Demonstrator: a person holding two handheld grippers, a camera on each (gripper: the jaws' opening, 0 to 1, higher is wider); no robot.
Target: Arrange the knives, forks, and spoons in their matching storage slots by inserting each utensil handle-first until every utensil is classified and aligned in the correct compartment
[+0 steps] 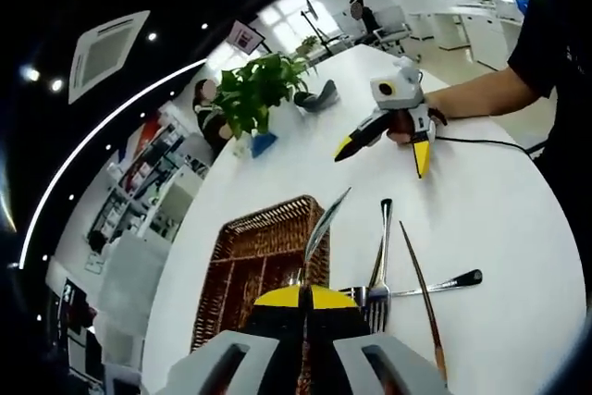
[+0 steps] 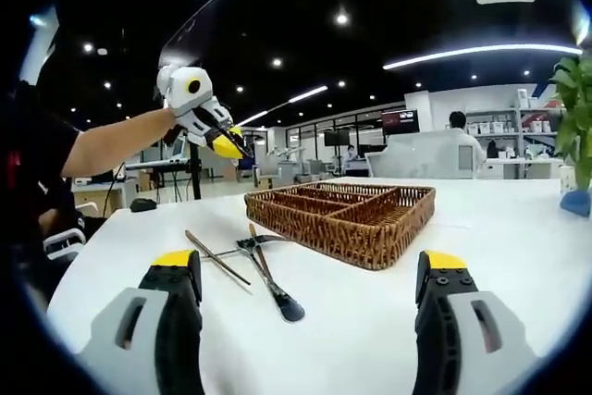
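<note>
White round tabletop in an open-plan office, dark ceiling with strip lights, leafy green potted plant near the far edge. Brown wicker cutlery tray with divided slots sits on the table; slots look bare in the right gripper view. Left gripper, yellow-tipped, jaws clamped together on a silver table knife, blade sticking up and forward over the tray's near end. In the right gripper view that same gripper hangs raised above the table, left of the tray. Right gripper jaws wide apart, nothing between them, low over the table, pointed at the tray. Loose cutlery just beside the tray: silver fork, slim wood-handled utensil, black-handled piece lying crosswise, all overlapping in a small heap.
</note>
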